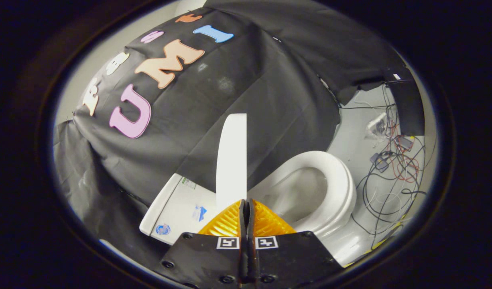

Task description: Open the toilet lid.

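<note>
Both jaws (246, 206) are pressed closed with nothing between them, and the toilet lid (232, 156) stands upright just ahead of their tips, so a gentle push past vertical toward the tank (177, 208) should finish it.

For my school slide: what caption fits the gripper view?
Shut gripper just below the raised toilet lid, which stands edge-on beside the open seat and tank.

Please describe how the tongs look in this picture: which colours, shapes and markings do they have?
The tongs have two orange ribbed fingers that taper to a point. Each finger sits on a black angular plate with round screws. A small white square marker with a black pattern is on each plate, close to the finger base.
</note>
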A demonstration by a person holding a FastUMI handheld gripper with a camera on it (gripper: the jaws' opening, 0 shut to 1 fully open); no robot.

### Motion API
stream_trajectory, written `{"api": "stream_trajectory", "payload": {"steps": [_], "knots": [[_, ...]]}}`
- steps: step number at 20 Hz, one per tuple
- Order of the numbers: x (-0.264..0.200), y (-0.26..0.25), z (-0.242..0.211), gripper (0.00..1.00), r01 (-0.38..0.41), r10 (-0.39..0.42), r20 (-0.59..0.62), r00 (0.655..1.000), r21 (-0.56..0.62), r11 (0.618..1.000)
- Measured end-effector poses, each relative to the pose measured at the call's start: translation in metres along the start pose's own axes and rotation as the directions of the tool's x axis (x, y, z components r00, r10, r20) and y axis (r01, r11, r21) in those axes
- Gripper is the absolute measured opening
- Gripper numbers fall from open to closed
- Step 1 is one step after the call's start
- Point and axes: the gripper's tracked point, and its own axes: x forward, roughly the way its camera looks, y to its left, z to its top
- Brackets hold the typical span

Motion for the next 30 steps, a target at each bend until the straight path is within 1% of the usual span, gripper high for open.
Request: {"api": "stream_trajectory", "payload": {"steps": [3,9,14,19,23,27,30], "knots": [[-0.001,0.016,0.001,0.0,0.007,-0.008,-0.005,1.0,-0.062,0.998],[0.0,0.058,-0.002,0.0,-0.015,0.013,-0.016,1.0,-0.123,0.992],[0.002,0.102,-0.009,0.0,-0.067,0.065,-0.02,0.998,-0.156,0.985],[0.006,0.131,-0.018,0.0,-0.069,0.062,-0.036,0.997,-0.232,0.97],[0.01,0.159,-0.029,0.0,-0.078,0.064,-0.054,0.996,-0.315,0.946],[0.014,0.183,-0.042,0.0,-0.097,0.082,-0.059,0.995,-0.331,0.939],[0.017,0.197,-0.051,0.0,-0.101,0.091,-0.047,0.995,-0.306,0.947]]}}
